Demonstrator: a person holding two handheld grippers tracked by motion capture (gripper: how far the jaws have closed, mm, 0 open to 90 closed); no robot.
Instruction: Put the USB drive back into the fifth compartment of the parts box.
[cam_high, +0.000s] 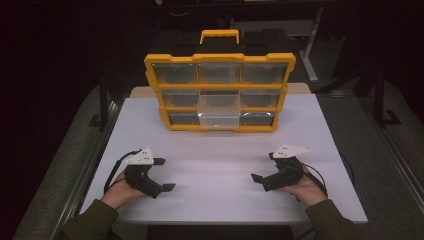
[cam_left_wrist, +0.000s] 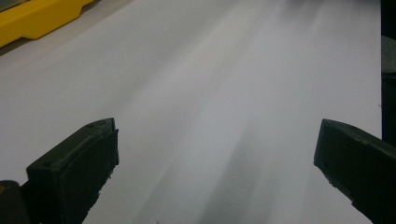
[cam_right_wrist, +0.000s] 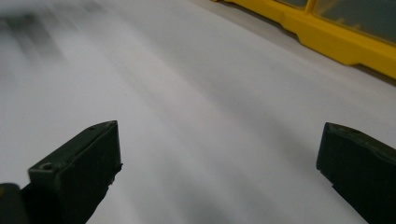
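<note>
Sleeves and hands come in at the bottom edge of the high view, and I have one gripper in each. My left gripper sits at the lower left of the frame on the white table, with its grey three-cornered plate on top and its cable looping off toward the left edge. My right gripper mirrors it at the lower right, cable trailing behind the hand. They lie well apart, each turned in toward the centre of the frame, with bare tabletop between them.

Both sets of jaws stand wide. In the left gripper view I see my left gripper with one black jaw at the lower left and the other at the lower right of the frame, nothing between them but white surface. In the right gripper view my right gripper looks the same: jaws far apart, holding nothing.

At the upper centre of the high view stands the yellow organizer, upright at the far part of the table, with a yellow handle on top and three rows of clear drawers. Its middle drawer in the bottom row is pulled out toward me. A corner of the yellow organizer shows at the upper left of the left gripper view, and its base runs across the upper right of the right gripper view. Neither gripper touches it.
</note>
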